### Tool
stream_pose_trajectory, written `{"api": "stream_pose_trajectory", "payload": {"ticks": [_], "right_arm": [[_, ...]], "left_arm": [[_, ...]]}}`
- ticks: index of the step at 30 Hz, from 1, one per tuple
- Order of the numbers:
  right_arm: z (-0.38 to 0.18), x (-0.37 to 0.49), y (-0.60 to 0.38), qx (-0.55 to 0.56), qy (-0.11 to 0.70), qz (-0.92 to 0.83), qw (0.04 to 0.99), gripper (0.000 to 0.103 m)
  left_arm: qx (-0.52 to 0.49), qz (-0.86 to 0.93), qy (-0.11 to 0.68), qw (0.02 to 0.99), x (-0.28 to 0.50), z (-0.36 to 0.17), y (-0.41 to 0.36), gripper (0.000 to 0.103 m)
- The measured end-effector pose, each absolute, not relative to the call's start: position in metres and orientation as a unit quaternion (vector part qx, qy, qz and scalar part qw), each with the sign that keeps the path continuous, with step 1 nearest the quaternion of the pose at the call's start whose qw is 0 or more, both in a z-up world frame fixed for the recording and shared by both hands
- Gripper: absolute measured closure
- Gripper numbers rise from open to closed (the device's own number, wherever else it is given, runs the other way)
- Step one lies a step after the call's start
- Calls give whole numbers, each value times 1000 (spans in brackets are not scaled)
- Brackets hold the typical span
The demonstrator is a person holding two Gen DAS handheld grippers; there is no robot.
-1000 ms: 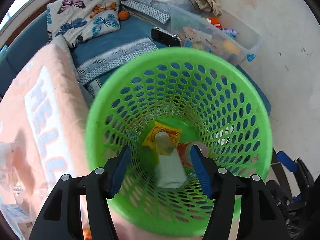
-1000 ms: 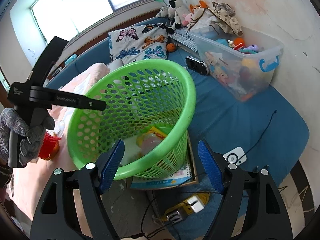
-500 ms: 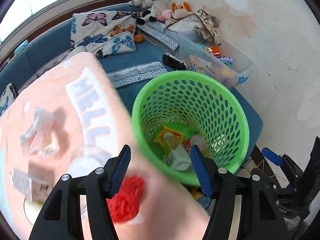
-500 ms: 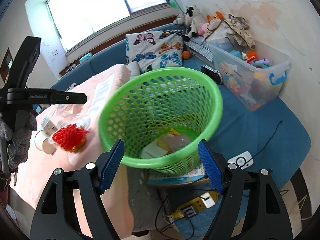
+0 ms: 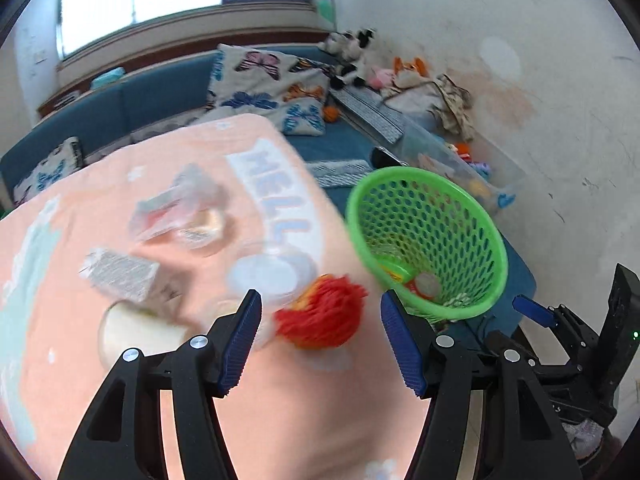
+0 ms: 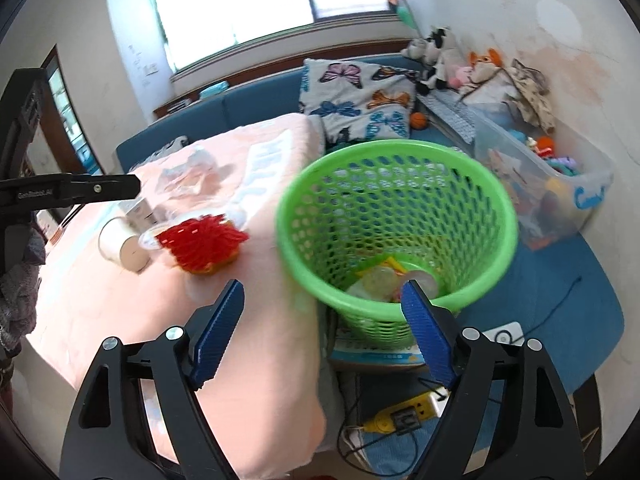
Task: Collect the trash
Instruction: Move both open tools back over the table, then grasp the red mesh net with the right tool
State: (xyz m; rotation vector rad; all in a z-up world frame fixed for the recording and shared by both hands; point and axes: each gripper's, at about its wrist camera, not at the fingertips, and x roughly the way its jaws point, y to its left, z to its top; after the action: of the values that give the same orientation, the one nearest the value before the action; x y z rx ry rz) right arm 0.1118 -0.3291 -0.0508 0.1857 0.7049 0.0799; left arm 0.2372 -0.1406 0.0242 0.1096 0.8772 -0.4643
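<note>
A green perforated basket point(image 5: 424, 184) point(image 6: 396, 148) stands beside a pink-covered table, with wrappers and a bottle in its bottom. Trash lies blurred on the pink cloth point(image 5: 280, 420): a red mesh ball point(image 5: 320, 320) point(image 6: 200, 244), a clear lid point(image 5: 268, 276), a white cup point(image 5: 132, 328) point(image 6: 120, 244), a silver box point(image 5: 120, 276) and a clear wrapper point(image 5: 180, 212). My left gripper point(image 5: 320, 340) hangs open just above the red mesh ball. My right gripper point(image 6: 322, 312) hovers before the basket's near rim, its jaws opening with nothing held between them.
A clear plastic bin of toys point(image 6: 560, 184) sits behind the basket against the wall. A butterfly pillow point(image 6: 360, 100) and soft toys point(image 6: 436, 52) lie on the blue couch. Under the basket lie a book point(image 6: 376, 356) and a yellow power strip point(image 6: 400, 416) with cables.
My left gripper has swung left and up, from over the basket's mouth to over the red mesh ball. The right gripper has drawn back and its jaws stand wider.
</note>
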Motion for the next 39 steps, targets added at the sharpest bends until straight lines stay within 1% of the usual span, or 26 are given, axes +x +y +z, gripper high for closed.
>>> {"api": "stream_pose_trajectory", "payload": {"ticks": [3,8,11,20,34,39], "right_arm": [[-54,117,-314,85,350,55,931,22],[-59,130,-290,72,362,83,926,22],[-60,140,-274,64,364,101,924,20],[-66,181,-240,50,375,140,915,20],[-90,230,-218,21,401,149,904,20],[-93,232,-219,24,403,150,902,36]], "left_arm": [[49,-204,409,888,228,25,-121,41],[29,-177,404,897,220,20,-88,41],[16,-161,409,898,212,11,-69,41],[-23,-122,436,891,204,-21,-19,41],[-37,-116,454,883,202,-42,-7,41],[-36,-114,457,882,206,-45,-8,41]]}}
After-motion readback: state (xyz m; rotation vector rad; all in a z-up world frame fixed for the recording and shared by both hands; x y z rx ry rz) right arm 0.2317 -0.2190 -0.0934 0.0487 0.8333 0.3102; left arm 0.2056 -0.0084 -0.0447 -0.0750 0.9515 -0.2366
